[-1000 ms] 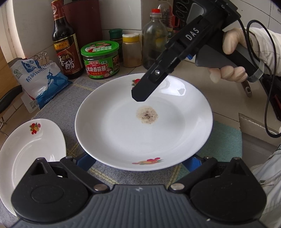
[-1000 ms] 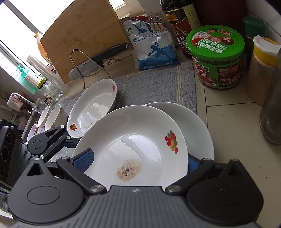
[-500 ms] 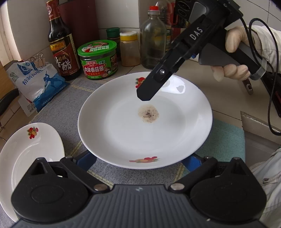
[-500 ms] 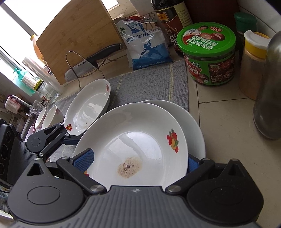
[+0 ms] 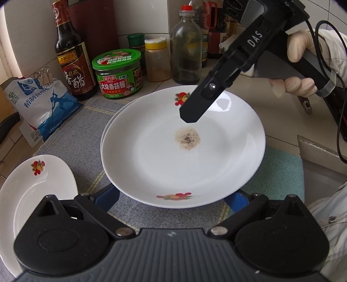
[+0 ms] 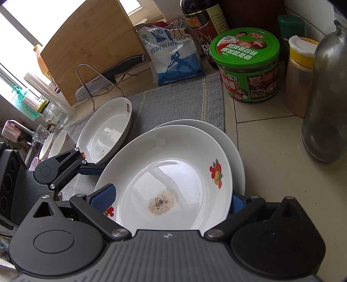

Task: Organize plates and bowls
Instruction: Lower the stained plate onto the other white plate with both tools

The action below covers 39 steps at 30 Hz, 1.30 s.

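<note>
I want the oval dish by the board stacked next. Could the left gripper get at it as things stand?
Probably yes. The left gripper sits right at the oval dish, its jaws open; nothing lies between, though the stained plate crowds its other side.

1. A pale tiled counter (image 6: 266, 134) ran along a white tiled wall (image 5: 147, 15), where bottles and jars stood in a row.
2. A grey woven mat (image 6: 173, 104) covered part of the counter, beside a teal cloth (image 5: 282, 171).
3. Daylight poured through a bright window (image 6: 23, 23) behind a wooden cutting board (image 6: 91, 45) that stood propped upright.
</note>
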Each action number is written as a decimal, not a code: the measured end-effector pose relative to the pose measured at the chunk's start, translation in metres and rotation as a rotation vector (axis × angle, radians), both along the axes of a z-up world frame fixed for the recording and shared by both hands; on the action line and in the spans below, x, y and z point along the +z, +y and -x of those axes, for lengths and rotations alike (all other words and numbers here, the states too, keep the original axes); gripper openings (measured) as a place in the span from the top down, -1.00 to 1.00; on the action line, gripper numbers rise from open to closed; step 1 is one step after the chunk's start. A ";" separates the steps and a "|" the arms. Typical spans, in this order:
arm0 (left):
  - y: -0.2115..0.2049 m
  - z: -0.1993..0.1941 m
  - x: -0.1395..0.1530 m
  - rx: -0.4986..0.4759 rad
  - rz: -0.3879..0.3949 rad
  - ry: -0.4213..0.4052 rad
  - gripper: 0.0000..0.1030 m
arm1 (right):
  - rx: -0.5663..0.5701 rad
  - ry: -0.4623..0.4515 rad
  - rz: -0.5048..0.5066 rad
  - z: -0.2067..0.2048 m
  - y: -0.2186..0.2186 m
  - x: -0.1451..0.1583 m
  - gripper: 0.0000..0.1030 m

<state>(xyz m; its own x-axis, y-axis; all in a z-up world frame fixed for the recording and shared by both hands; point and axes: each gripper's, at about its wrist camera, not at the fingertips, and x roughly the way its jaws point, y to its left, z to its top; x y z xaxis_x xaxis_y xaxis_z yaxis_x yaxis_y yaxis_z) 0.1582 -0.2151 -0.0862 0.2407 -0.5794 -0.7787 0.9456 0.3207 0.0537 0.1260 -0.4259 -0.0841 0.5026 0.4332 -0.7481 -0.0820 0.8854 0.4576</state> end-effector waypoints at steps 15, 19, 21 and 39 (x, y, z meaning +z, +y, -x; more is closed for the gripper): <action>0.002 0.003 0.003 -0.012 0.016 -0.020 -0.95 | -0.031 -0.013 0.027 0.015 -0.001 0.008 -1.00; 0.003 0.005 0.003 -0.010 0.018 -0.027 -0.94 | -0.038 -0.018 0.032 0.019 -0.002 0.011 -1.00; 0.003 0.006 0.004 -0.006 0.020 -0.030 -0.94 | -0.039 -0.019 0.039 0.021 0.000 0.011 -1.00; 0.007 0.011 0.005 0.047 0.066 0.004 -0.94 | -0.047 0.004 0.148 0.031 0.014 0.007 -1.00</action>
